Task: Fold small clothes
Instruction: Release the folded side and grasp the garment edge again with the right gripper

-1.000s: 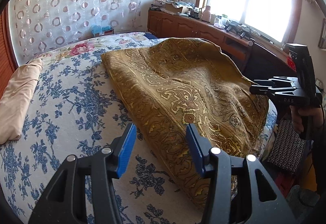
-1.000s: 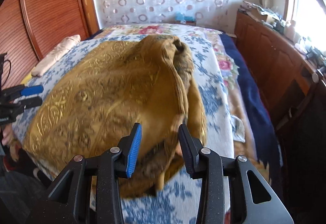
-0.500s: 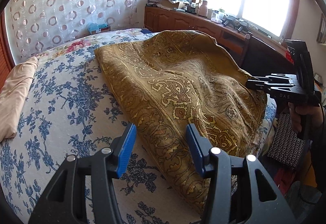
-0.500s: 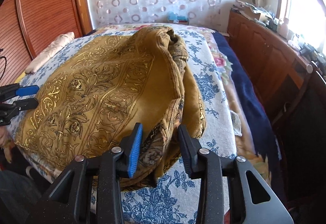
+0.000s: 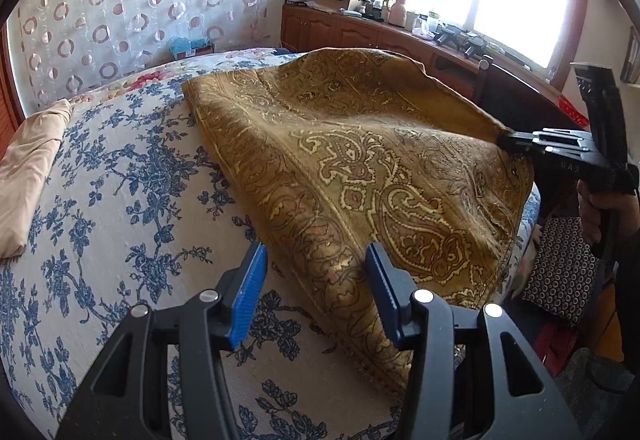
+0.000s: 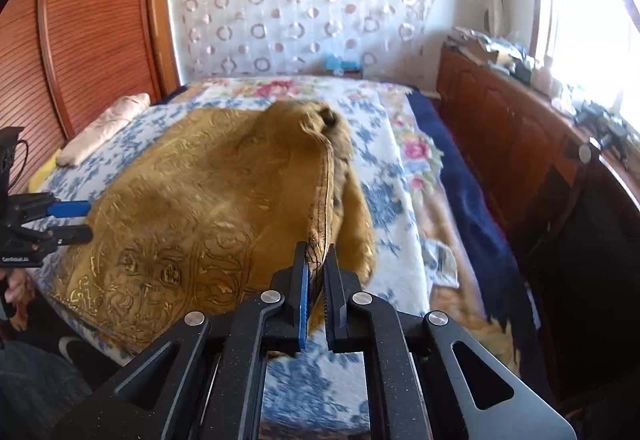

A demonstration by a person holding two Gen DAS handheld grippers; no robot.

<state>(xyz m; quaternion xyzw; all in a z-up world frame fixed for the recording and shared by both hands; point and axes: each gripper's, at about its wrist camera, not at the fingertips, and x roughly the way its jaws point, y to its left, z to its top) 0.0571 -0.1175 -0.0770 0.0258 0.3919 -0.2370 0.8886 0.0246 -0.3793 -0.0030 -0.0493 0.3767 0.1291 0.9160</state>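
Note:
A golden-brown patterned cloth [image 5: 360,168] lies spread over the bed, its far end bunched up [image 6: 320,120]. My right gripper [image 6: 316,272] is shut on the cloth's hemmed edge and holds it up off the bed. In the left wrist view the same gripper [image 5: 505,142] pinches the cloth's right side. My left gripper [image 5: 314,292] stands open above the cloth's near left edge, which runs between the blue pads without touching them. It also shows at the left of the right wrist view [image 6: 86,220], beside the cloth's corner.
The bed [image 5: 120,200] has a blue-flowered white cover. A folded beige cloth [image 5: 28,176] lies at its left side. A dark blue blanket [image 6: 460,192] runs along the right, next to a wooden cabinet [image 6: 500,128] below the window. A wooden wardrobe [image 6: 80,40] stands left.
The right gripper's jaws closed onto the cloth's hem, and that edge rose off the bed. The left gripper stayed open at the cloth's near edge.

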